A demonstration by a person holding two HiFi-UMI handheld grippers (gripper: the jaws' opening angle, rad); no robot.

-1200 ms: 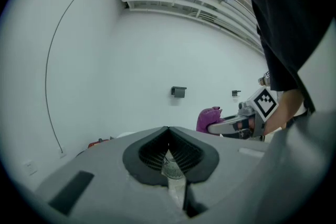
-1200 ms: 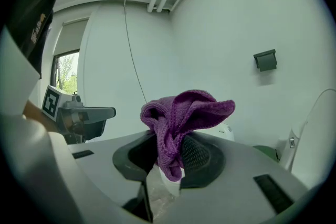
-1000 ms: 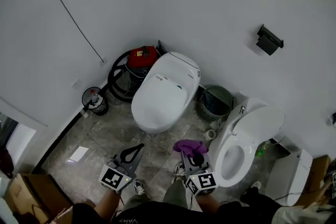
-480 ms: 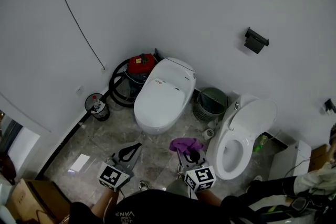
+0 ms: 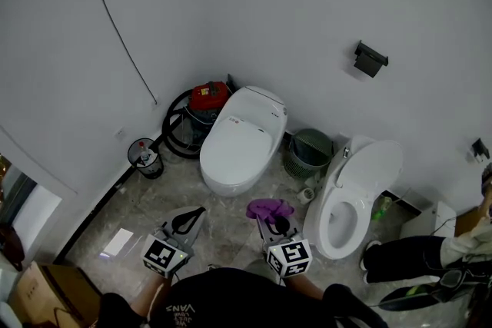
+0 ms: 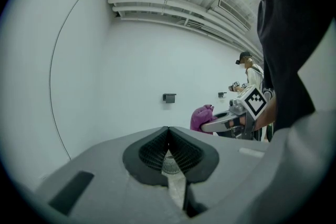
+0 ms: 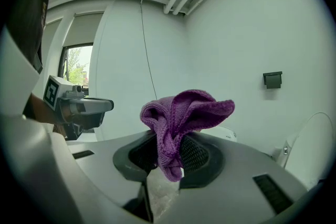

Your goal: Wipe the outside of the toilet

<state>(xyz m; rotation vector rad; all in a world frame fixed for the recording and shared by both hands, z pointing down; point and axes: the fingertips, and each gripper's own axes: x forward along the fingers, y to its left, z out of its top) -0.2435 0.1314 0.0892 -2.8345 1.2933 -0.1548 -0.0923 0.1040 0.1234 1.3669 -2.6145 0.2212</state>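
Right gripper view: right tongs (image 7: 166,152) clamp a bunched purple cloth (image 7: 181,113). It looks soft, light and floppy, pinched mid-fold with loose lobes free for wiping. Left tongs (image 6: 168,140) are pressed together, empty. Closed-lid toilet (image 5: 240,144) sits ahead of both, well apart; glossy, probably slick.

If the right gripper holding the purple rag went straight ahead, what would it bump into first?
Probably the closed white toilet, which lies just beyond the right gripper and its purple knitted cloth; depth is hard to judge.
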